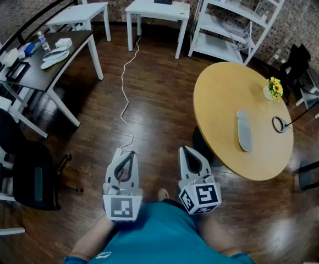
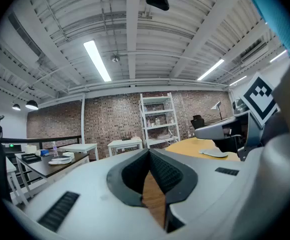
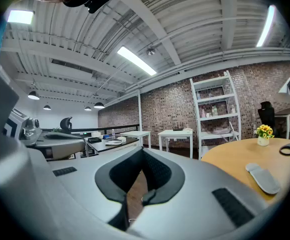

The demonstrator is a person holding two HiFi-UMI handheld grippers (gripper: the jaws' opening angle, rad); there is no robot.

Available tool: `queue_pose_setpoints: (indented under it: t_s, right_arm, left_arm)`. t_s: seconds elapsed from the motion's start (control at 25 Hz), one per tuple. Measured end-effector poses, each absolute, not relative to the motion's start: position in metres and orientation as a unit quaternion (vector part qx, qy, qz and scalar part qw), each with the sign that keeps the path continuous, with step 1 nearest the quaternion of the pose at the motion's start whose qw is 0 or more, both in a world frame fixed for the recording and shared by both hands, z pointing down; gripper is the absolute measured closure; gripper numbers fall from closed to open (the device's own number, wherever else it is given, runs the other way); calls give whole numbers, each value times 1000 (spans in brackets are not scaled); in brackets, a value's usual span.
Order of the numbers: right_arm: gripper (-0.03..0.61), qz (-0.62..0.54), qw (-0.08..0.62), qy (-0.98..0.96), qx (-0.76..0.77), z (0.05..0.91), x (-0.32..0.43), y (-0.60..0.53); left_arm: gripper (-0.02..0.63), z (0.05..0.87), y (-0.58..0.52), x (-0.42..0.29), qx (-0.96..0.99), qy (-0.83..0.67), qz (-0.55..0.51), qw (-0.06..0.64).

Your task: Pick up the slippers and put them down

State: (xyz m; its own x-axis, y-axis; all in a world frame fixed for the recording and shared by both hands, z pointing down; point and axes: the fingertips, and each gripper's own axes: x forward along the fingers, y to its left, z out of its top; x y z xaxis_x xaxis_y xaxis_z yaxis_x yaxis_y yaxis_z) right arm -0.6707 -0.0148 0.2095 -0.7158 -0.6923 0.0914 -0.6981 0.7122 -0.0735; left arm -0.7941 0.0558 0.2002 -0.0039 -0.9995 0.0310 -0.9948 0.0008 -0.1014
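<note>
Both grippers are held level and close to the person's body, side by side above the wooden floor. The left gripper (image 1: 131,153) and right gripper (image 1: 185,149) each have their jaws closed tip to tip, with nothing between them. Each carries a cube with black-and-white square markers.

A grey slipper (image 1: 244,130) lies flat on the round table (image 1: 220,92) to the right, well apart from both grippers. A vase of yellow flowers (image 1: 274,88) stands near it. A white cable (image 1: 125,87) trails across the floor ahead. A dark desk (image 1: 44,76) and a black office chair (image 1: 30,180) stand to the left, and a white shelf unit (image 1: 242,15) stands at the back wall.
</note>
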Motion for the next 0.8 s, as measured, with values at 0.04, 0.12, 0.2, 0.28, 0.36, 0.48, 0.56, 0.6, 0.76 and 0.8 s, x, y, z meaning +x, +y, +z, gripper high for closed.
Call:
queue_pose_setpoints:
  t_s: [0.04,0.12,0.2,0.28,0.36,0.48,0.56,0.6,0.76,0.8]
  right_arm:
    - [568,48,29,-923,380,207,-671,-14]
    - [568,41,29,-920,388,205,-673,-11]
    - [568,37,31,-917,395,204,-676,-7]
    - [568,35,34,-915,401,204,-675,0]
    - [568,31,39,-912,407,205,-671,7]
    - [568,33,41,-904,425,208,-653,6]
    - [568,39,35,-897,438,209,-637,-3]
    - [568,39,31,-895,442,208,-630,-9]
    - [568,36,16,-888,459,199,-593,-38]
    - [568,37,14,-885,465,198,-581,-46]
  left_arm:
    - [609,201,57,-796,-705,707,-47,25]
    - [609,202,59,-800,-706,706,-46,25]
    - [609,205,60,-801,-713,699,-46,21]
    - [609,210,61,-798,-724,689,-43,10]
    - [609,216,61,-791,-734,677,-43,0]
    - [609,213,54,-776,-747,664,-42,7]
    - [609,211,46,-764,-753,657,-41,8]
    - [609,211,40,-757,-755,655,-43,7]
    - [609,206,12,-722,-765,641,-53,15]
    - [609,204,4,-710,-770,635,-57,19]
